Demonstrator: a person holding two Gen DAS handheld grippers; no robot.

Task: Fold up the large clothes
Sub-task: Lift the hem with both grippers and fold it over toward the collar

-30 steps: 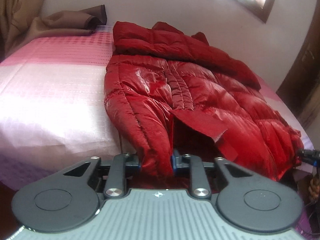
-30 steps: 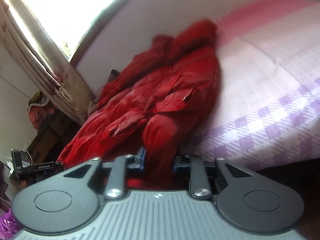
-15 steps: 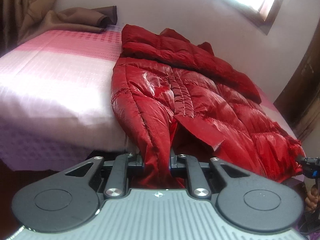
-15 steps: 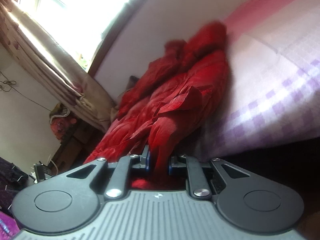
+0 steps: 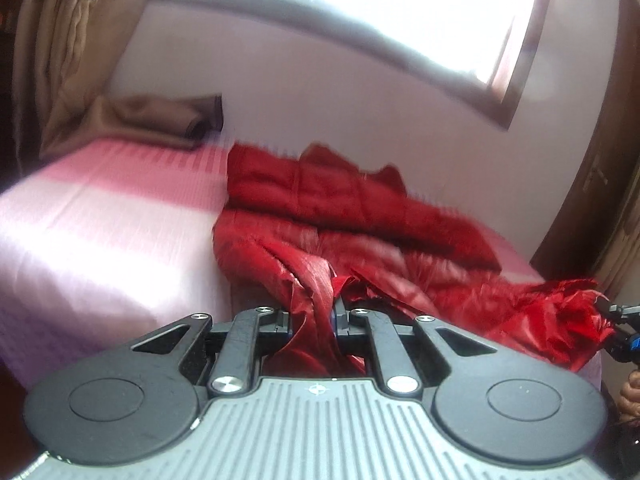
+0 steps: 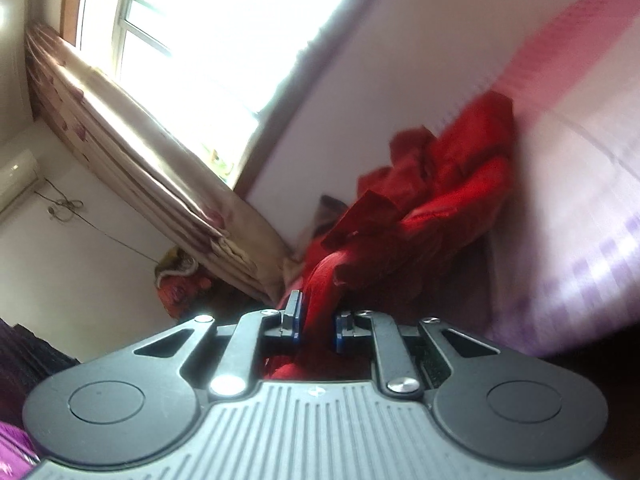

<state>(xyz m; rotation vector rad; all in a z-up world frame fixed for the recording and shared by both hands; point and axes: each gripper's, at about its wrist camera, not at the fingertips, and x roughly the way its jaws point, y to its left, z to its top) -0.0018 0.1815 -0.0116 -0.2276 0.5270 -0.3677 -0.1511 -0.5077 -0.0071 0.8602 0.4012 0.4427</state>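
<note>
While both tongs pinch hem corners of red down jacket [image 5: 360, 216], left tongs [image 5: 312, 318], right tongs [image 6: 318, 326], jacket's length runs ahead across bed [image 5: 100, 232] toward wall; fold goes forward.

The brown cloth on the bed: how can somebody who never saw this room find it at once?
Start at the bed with its pink and white cover, and look to its far end under the window. There, against the wall beside the curtain, lies the brown cloth. It is dull brown, unlike the shiny red jacket lying beside it.
</note>
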